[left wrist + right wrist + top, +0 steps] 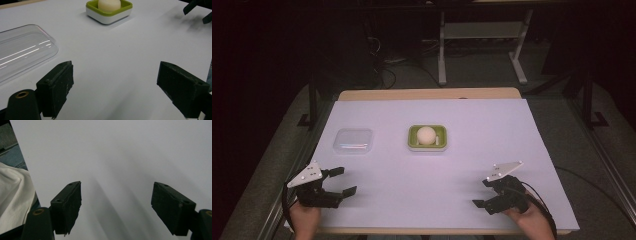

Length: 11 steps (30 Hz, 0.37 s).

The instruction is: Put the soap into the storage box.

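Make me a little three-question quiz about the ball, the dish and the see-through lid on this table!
1. True or false: the cream ball sits inside the green dish.
2. Which gripper is nearer the clear lid: A) left gripper or B) right gripper?
3. Fill in: both grippers' jaws are ____.

Key: 1 true; 2 A; 3 open, holding nothing.
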{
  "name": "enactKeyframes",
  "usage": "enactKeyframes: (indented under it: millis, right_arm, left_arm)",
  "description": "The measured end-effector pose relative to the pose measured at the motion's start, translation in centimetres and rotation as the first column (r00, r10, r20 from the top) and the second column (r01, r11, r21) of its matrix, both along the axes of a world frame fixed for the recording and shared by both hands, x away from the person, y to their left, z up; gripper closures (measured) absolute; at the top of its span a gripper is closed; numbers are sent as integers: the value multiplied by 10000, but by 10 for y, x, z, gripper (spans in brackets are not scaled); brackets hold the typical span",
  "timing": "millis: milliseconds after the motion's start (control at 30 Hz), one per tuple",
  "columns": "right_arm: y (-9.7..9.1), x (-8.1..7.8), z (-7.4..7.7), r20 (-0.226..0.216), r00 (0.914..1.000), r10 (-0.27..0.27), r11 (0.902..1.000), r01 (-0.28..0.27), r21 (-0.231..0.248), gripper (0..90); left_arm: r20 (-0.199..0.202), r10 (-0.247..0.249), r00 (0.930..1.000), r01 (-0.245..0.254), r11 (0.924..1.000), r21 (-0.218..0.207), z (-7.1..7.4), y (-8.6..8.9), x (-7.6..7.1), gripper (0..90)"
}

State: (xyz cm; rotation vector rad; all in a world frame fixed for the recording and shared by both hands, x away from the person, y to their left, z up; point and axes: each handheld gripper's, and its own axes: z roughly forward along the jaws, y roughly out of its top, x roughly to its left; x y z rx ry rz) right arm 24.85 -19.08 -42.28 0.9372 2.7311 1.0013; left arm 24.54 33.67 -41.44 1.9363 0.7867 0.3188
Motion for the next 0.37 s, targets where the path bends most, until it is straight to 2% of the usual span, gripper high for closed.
enactKeyframes:
  millis: [200, 267, 367]
  right_arm:
    - [2, -10, -3, 181, 9998, 50, 10000, -48, -65, 226]
    - [3, -10, -5, 365, 9993, 46, 9999, -40, -140, 217]
    - [5, -8, -6, 280, 9996, 43, 9998, -38, -172, 210]
  left_arm:
    - [-30, -3, 10000, 3, 10000, 9, 0, 1, 1, 132]
    - [-37, -31, 10000, 31, 10000, 18, 0, 0, 1, 132]
    - [-74, -88, 9999, 88, 10000, -13, 0, -2, 1, 132]
